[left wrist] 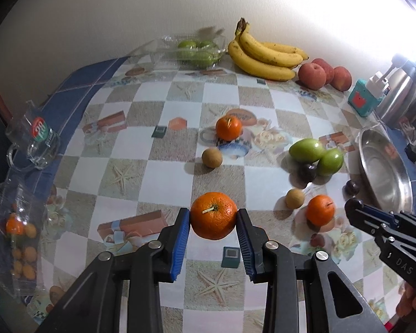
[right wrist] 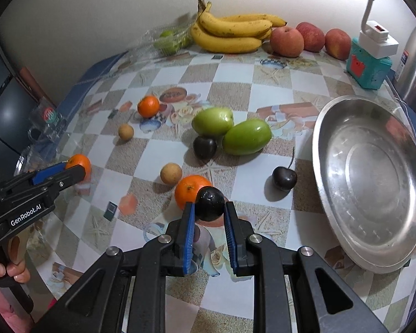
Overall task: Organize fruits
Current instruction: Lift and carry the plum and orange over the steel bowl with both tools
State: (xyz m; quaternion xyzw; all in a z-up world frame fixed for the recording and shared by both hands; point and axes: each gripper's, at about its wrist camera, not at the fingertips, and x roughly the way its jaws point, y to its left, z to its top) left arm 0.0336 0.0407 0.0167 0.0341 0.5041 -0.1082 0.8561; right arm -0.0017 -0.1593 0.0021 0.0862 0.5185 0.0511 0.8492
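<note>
A pale wall is backing a worktop (right wrist: pixel 235 88) that is wearing a checkered cloth printed with starfish and gift boxes. At its right edge a wide steel basin (right wrist: pixel 371 183) is lying empty, with a steel kettle (left wrist: pixel 402 94) and a teal box (right wrist: pixel 370 66) standing behind it. Along the wall a bunch of bananas (right wrist: pixel 233 32) is lying beside three red apples (right wrist: pixel 287 41), and a clear plastic tray of green fruit (left wrist: pixel 199 51) is sitting to their left. Two glass mugs (left wrist: pixel 34 141) are standing at the left edge. In the middle two green mangoes (right wrist: pixel 230 130) are touching each other, with a dark plum (right wrist: pixel 205 147) just in front of them. Loose on the cloth are lying a tangerine (right wrist: pixel 149 106), a second tangerine (right wrist: pixel 190 190), two small tan fruits (right wrist: pixel 171 174) and a dark cherry (right wrist: pixel 284 178) with its stem.

The left tongs (left wrist: pixel 213 219) are gripping a large orange (left wrist: pixel 214 215) between their blue pads, stem towards the camera. The right tongs (right wrist: pixel 209 208) are pinching a small dark plum-like fruit (right wrist: pixel 210 204), narrow around it, just in front of the second tangerine. A hand (right wrist: pixel 0 272) is holding the left tool's handle
</note>
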